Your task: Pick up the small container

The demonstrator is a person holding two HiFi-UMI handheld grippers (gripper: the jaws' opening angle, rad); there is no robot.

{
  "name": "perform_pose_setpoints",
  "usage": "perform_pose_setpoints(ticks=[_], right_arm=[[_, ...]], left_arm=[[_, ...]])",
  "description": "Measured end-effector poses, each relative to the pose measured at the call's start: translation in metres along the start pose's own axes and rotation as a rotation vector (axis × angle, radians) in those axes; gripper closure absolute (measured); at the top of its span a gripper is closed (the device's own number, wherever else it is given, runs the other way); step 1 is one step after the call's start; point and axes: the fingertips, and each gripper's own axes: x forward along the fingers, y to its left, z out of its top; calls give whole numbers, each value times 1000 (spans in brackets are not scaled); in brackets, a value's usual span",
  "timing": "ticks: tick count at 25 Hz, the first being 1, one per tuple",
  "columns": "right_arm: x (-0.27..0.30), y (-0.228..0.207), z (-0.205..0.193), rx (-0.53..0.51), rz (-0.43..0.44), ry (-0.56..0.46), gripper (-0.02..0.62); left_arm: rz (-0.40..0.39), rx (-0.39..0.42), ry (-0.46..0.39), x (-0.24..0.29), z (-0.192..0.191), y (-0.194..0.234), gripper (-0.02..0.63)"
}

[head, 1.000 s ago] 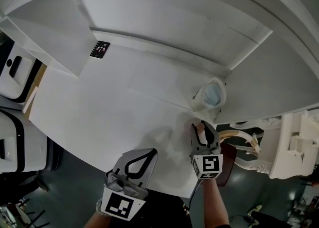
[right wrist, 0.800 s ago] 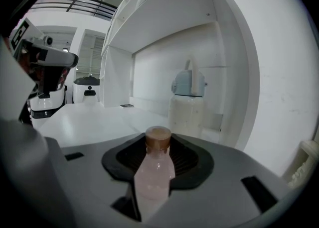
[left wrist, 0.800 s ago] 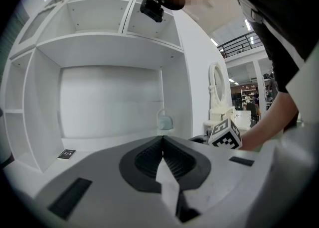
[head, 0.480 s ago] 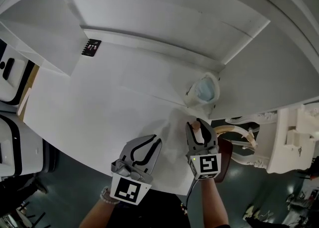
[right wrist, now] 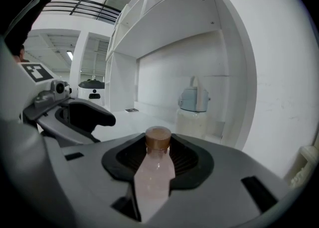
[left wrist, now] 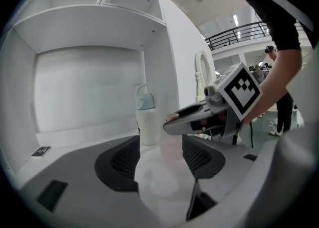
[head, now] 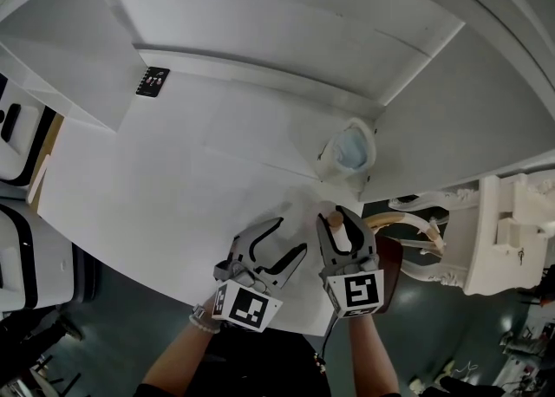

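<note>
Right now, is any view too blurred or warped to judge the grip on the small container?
Right gripper view: the small container in the jaws is soft, too near the lens; its cap reads clearer. Left gripper view: fisheye bends the shelf. Head view: even light, white desk lacks contrast.

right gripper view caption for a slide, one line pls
Right gripper clamps the small pink container with a brown cap; a white blue-lidded jug stands beyond it.

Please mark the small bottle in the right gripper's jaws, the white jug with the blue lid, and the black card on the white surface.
small bottle (right wrist: 155, 170): right gripper view, pink body below the brown cap.
white jug (head: 350, 150): head view, its blue lid.
black card (head: 153, 81): head view, its middle.
</note>
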Motion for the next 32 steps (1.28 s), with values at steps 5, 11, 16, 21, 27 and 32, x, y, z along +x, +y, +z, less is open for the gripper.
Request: perform_pose_setpoints(ticks=[5, 11, 16, 21, 27, 32], right_arm=[[-6, 7, 9, -9, 18, -12, 448], [-12, 16, 19, -6, 37, -26, 448], [-17, 25, 24, 15, 55, -29, 448], [-21, 33, 32, 27, 71, -38, 448], [-26, 42, 47, 40, 87, -57, 448], [-31, 47, 57, 40, 87, -68, 448]], left_arm=[[-59, 84, 53, 14, -22, -20, 318], [-83, 133, 111, 27, -36, -30, 293], [-65, 151, 99, 31, -37, -30, 293], [-64, 136, 88, 30, -34, -29, 291], [-66, 146, 62, 23, -23, -29, 292], [-79, 148, 55, 13, -15, -27, 291]])
